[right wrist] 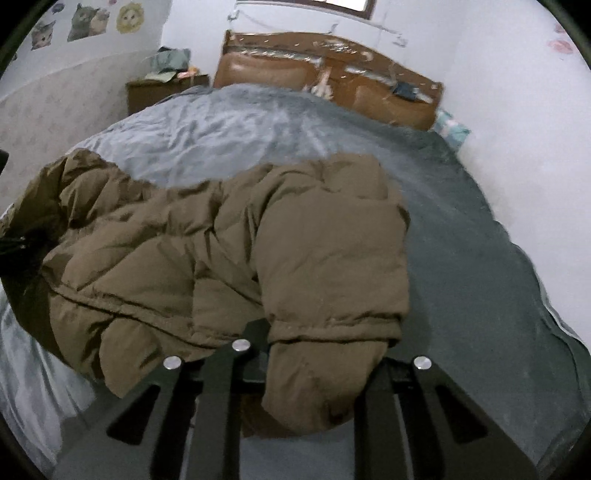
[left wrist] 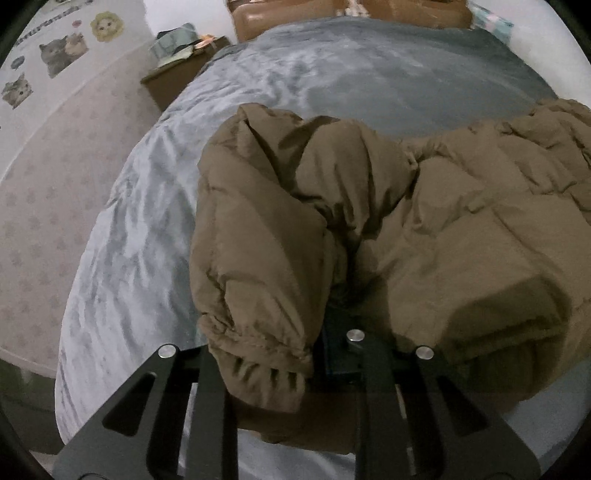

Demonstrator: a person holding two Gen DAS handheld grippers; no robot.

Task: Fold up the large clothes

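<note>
Puffer jacket, olive-brown and quilted, lay bunched across the near end of the grey bedspread, and both tools had a piece of it. Nearest the left camera, the left gripper was clenched on the jacket beside an elasticated cuff that drooped over its frame; its fingertips were buried in fabric. In the right view, the right gripper was likewise clamped on a padded fold, with a sleeve end hanging over the linkage. Judging by the loft, the jacket would be light but bulky, soft and springy, with a slick shell likely to slip, so hems, cuffs and seams look the surest places to pinch. Beyond the jacket the bedspread ran bare to a brown padded headboard; left of the headboard stood a cluttered nightstand, and cat stickers dotted the wall above it.
</note>
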